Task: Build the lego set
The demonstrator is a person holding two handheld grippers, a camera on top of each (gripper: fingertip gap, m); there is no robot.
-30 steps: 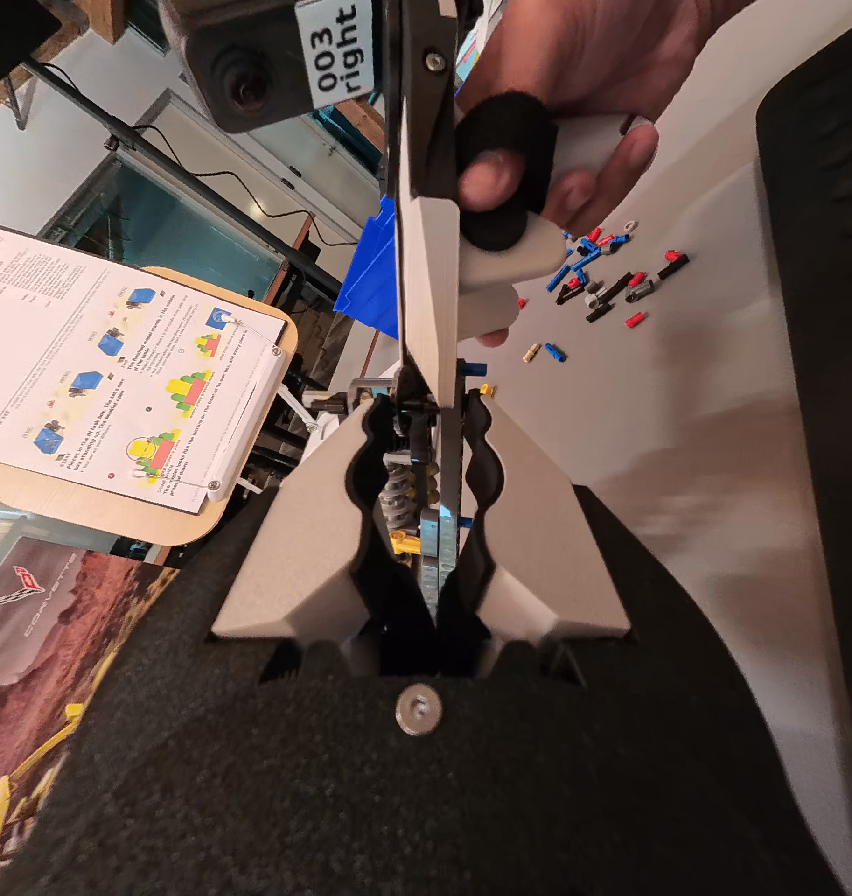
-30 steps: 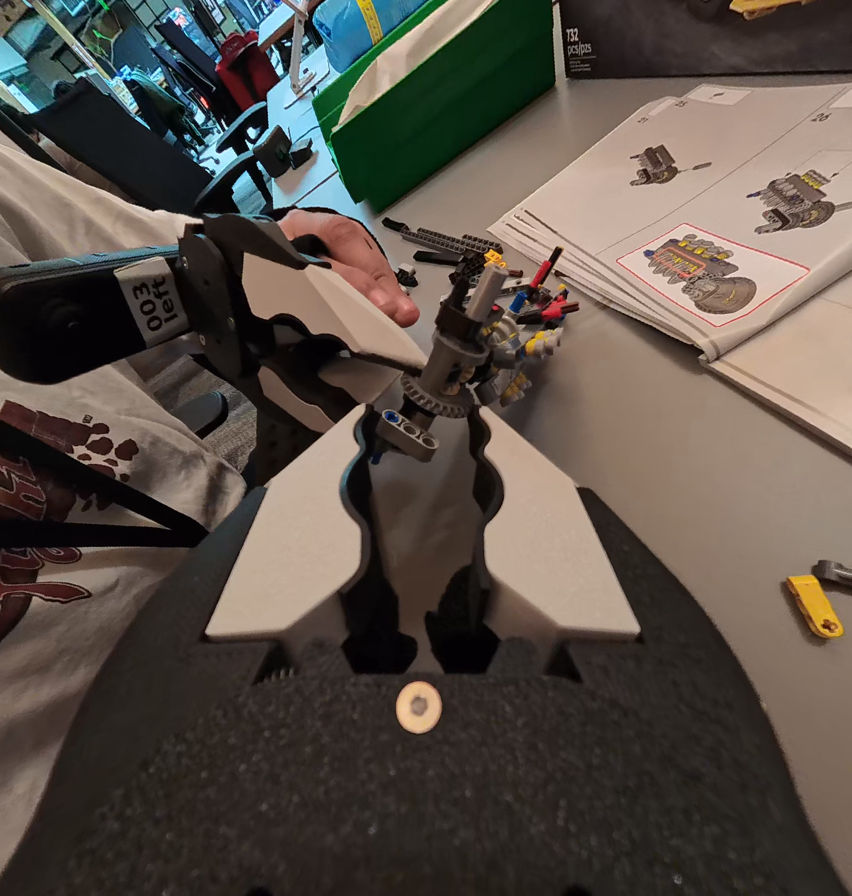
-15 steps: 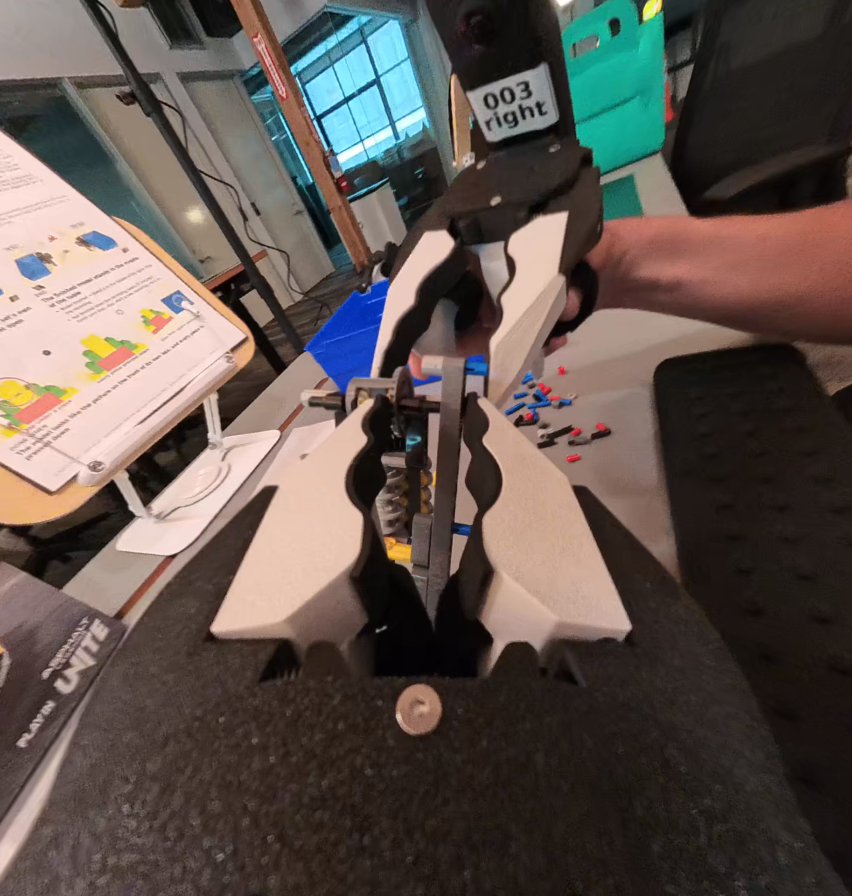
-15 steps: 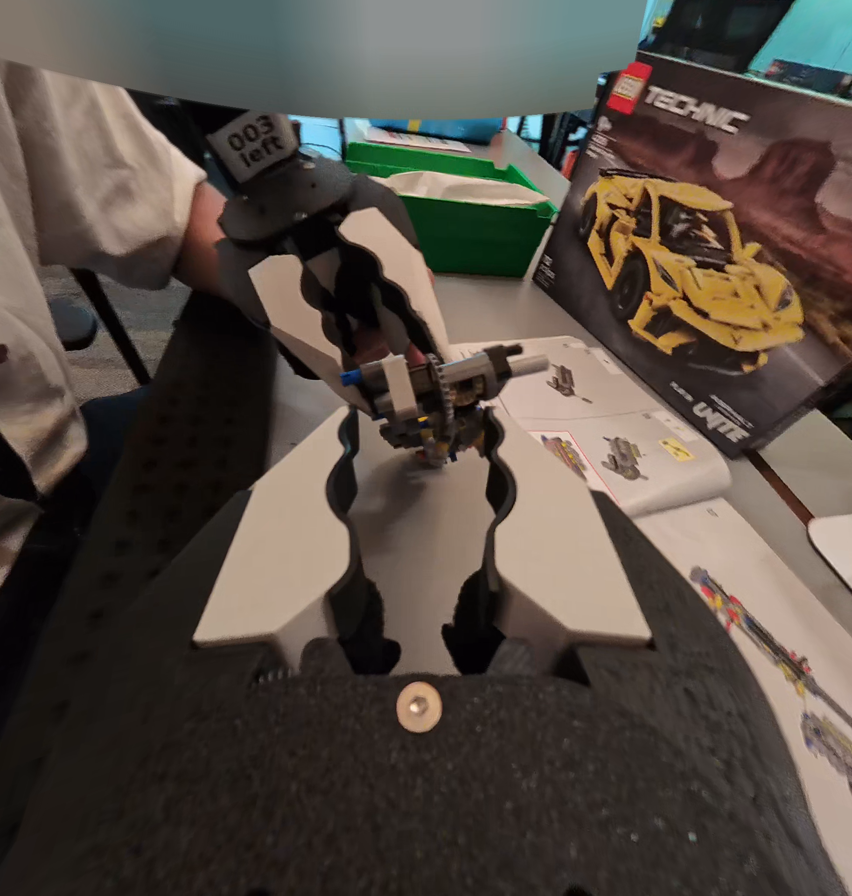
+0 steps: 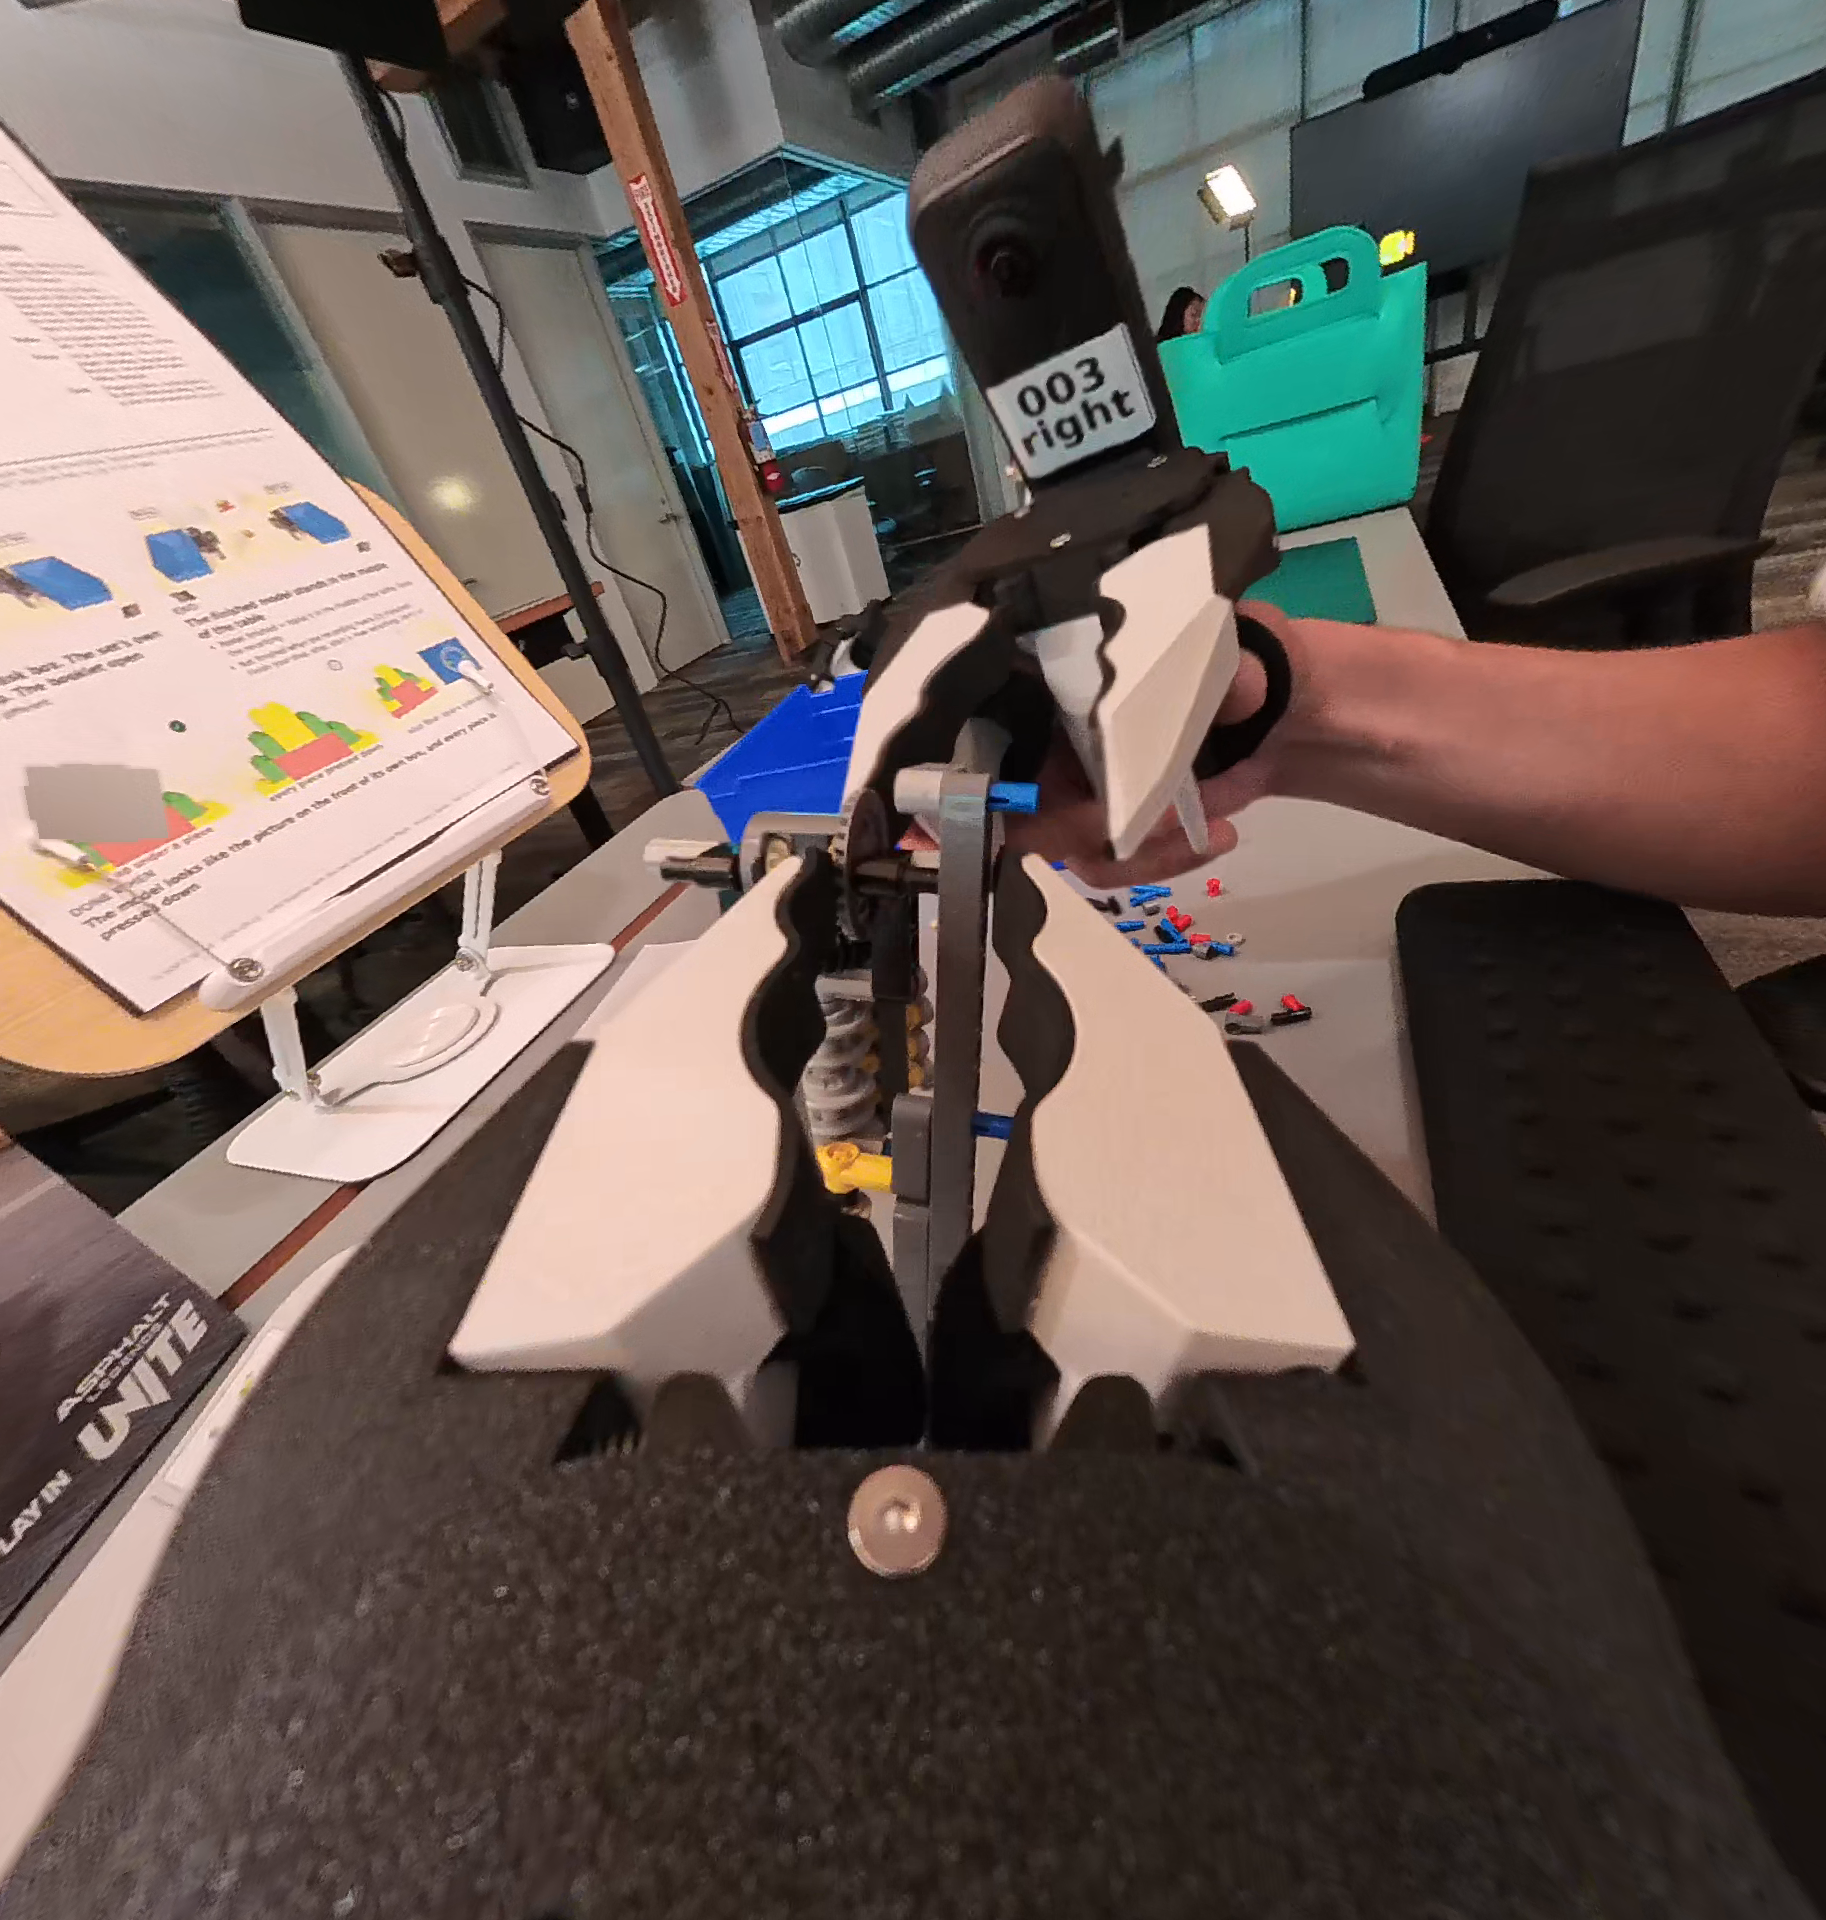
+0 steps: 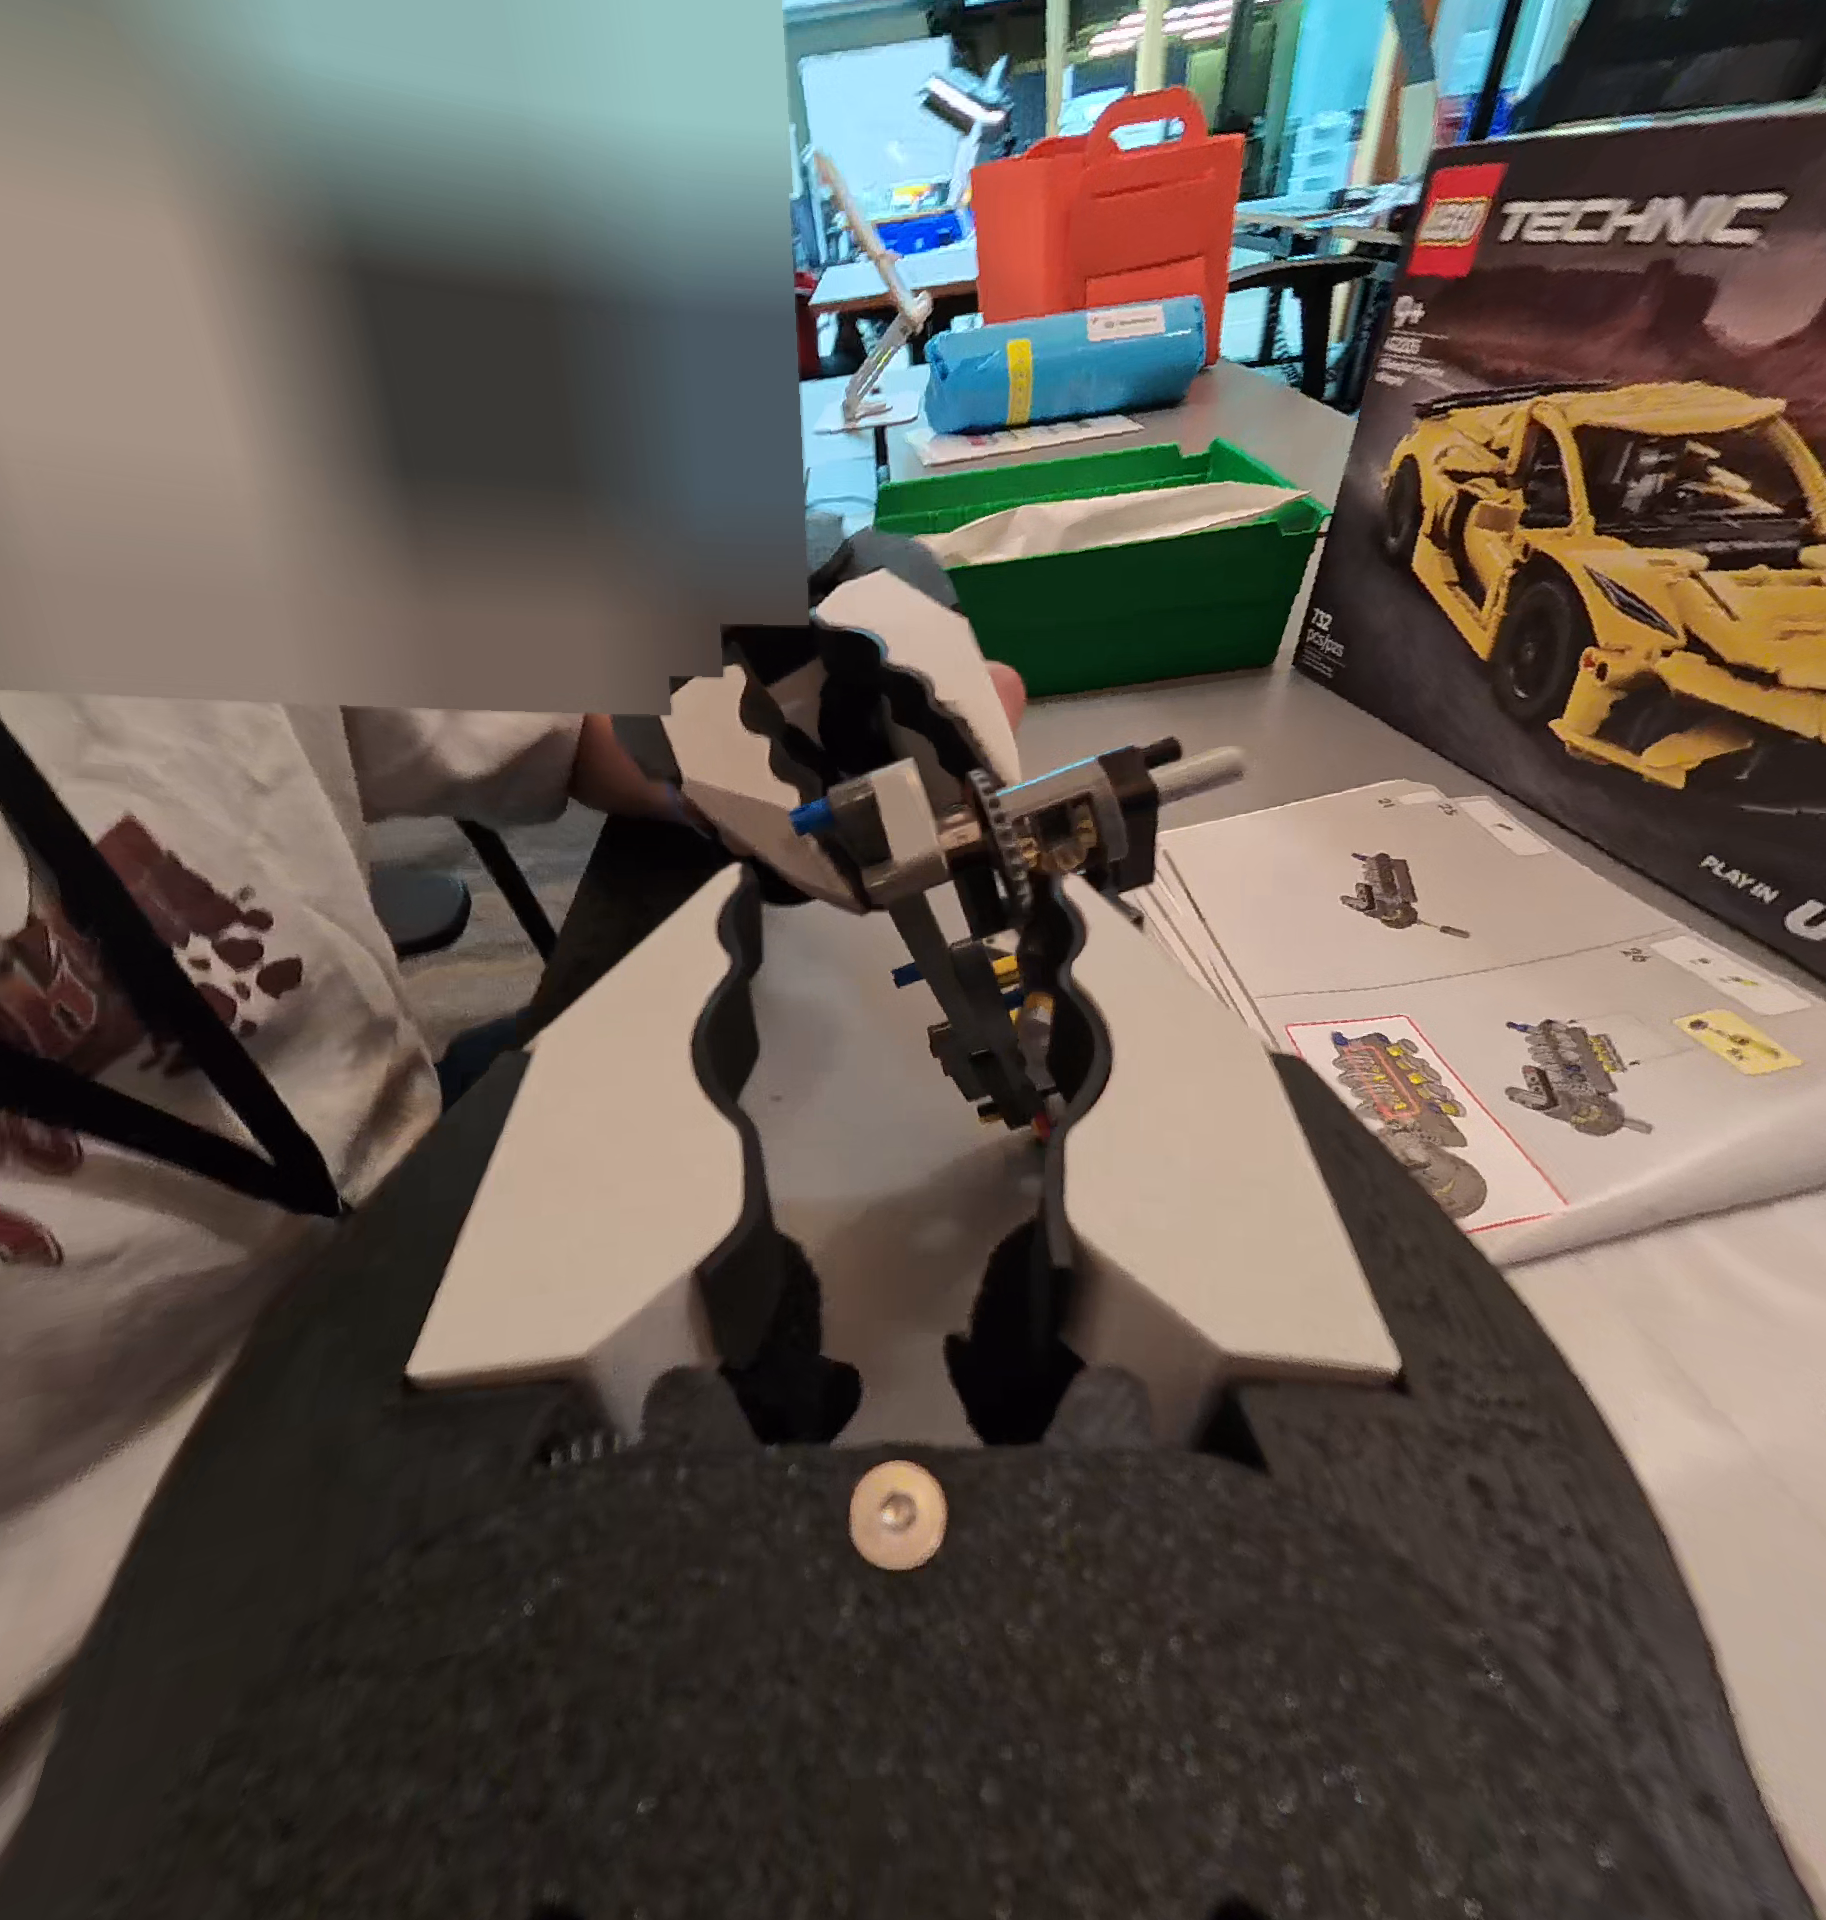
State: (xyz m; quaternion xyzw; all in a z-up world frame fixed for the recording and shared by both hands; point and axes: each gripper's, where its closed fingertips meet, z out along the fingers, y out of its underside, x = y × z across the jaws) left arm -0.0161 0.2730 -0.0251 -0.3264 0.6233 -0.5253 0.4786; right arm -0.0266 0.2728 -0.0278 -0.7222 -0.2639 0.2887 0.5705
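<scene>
My left gripper is shut on a partly built lego assembly: a grey beam with a gear, a grey spring, black axles and blue pins. It holds the assembly upright above the table. My right gripper is open and faces the left gripper. The assembly hangs between the right fingers, close against the right-hand finger. From the left wrist view the right gripper sits just behind the assembly's top, held by a hand.
Loose red, blue and black pieces lie on the grey table beside a black mat. An open instruction booklet, the set's box and a green bin are to the right. A blue bin and a sheet on a stand are left. Both grippers' tips are close together, under 4 cm apart.
Both grippers tipped up from looking down at the table to near level. The assembly turned upright in the left gripper and now reaches deeper between the open right fingers.
</scene>
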